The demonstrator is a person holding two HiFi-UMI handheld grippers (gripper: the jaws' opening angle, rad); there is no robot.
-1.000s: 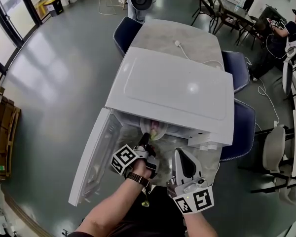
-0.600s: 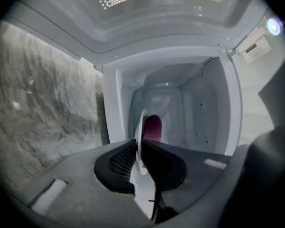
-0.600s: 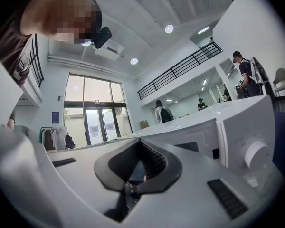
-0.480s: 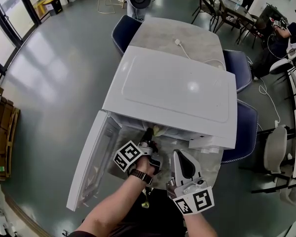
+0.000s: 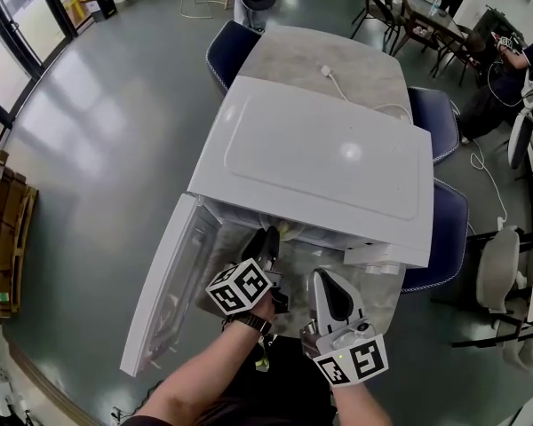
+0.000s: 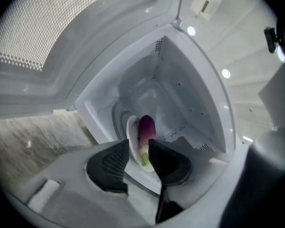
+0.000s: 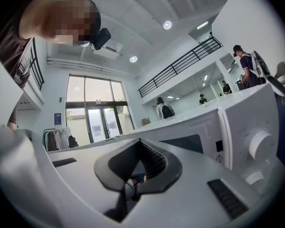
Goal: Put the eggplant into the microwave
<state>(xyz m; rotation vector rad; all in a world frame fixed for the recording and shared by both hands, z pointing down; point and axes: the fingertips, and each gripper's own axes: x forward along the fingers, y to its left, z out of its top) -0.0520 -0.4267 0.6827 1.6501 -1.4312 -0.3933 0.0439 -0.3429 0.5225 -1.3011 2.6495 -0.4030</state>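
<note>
A white microwave (image 5: 320,158) stands on the table with its door (image 5: 173,273) swung open to the left. In the left gripper view a purple eggplant (image 6: 146,127) with a green stem end lies on a small white plate (image 6: 132,137) inside the cavity. My left gripper (image 6: 138,158) reaches into the opening (image 5: 268,238). Its jaws are shut on the plate's near rim and the eggplant's stem end. My right gripper (image 5: 324,282) hangs back in front of the control panel, shut with nothing in it (image 7: 135,182).
The marble table (image 5: 320,60) carries a white cable (image 5: 338,82) behind the microwave. Blue chairs (image 5: 231,47) (image 5: 444,229) stand around it. The microwave's knob (image 7: 259,144) sits right of the right gripper. Other tables and people are at the far right.
The left gripper has pushed forward into the microwave. The plate with the eggplant has gone from the opening's edge deeper into the cavity. The right gripper has stayed put.
</note>
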